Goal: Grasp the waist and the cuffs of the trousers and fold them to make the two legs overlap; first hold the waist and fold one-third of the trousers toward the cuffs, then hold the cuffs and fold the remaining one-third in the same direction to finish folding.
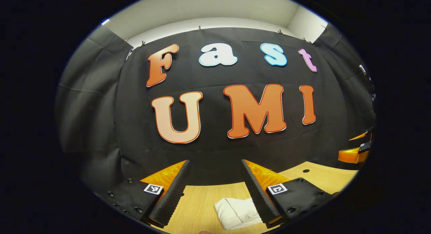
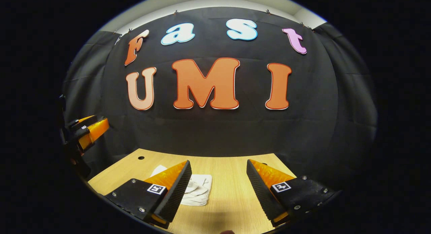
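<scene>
White folded trousers lie on the wooden table — both claws spread, empty.

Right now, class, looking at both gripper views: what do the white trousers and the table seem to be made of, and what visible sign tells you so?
Trousers: a soft white woven or knit fabric, matte; they lie in a bundle with rounded folds and creases. The exact fibre cannot be told.
Table: light wood or a wood-look laminate, smooth with a low sheen; fine straight grain lines run along it, and a small round hole shows near its far edge.
</scene>
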Action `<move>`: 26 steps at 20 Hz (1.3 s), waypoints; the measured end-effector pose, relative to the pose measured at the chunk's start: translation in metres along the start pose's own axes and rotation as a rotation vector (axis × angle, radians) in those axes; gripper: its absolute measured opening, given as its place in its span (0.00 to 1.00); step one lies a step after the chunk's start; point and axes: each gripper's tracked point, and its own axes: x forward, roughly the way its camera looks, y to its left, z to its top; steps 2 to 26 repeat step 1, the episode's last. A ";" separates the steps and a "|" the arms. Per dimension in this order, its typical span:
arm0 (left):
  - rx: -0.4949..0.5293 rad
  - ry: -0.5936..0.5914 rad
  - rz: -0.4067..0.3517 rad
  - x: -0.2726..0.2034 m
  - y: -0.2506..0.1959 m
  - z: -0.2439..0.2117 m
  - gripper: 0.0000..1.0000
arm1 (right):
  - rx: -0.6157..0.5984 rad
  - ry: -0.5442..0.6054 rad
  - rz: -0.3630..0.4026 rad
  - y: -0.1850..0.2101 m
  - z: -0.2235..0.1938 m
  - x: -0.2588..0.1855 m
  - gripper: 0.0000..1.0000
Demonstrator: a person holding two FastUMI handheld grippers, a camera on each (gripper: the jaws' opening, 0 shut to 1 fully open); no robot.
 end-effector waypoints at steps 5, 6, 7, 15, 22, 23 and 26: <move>-0.002 0.000 -0.002 0.000 -0.002 0.000 0.97 | 0.000 -0.001 -0.004 -0.002 0.000 0.000 0.99; -0.002 0.000 -0.002 0.000 -0.002 0.000 0.97 | 0.000 -0.001 -0.004 -0.002 0.000 0.000 0.99; -0.002 0.000 -0.002 0.000 -0.002 0.000 0.97 | 0.000 -0.001 -0.004 -0.002 0.000 0.000 0.99; -0.002 0.000 -0.002 0.000 -0.002 0.000 0.97 | 0.000 -0.001 -0.004 -0.002 0.000 0.000 0.99; -0.002 0.000 -0.002 0.000 -0.002 0.000 0.97 | 0.000 -0.001 -0.004 -0.002 0.000 0.000 0.99; -0.002 0.000 -0.002 0.000 -0.002 0.000 0.97 | 0.000 -0.001 -0.004 -0.002 0.000 0.000 0.99; -0.002 0.000 -0.002 0.000 -0.002 0.000 0.97 | 0.000 -0.001 -0.004 -0.002 0.000 0.000 0.99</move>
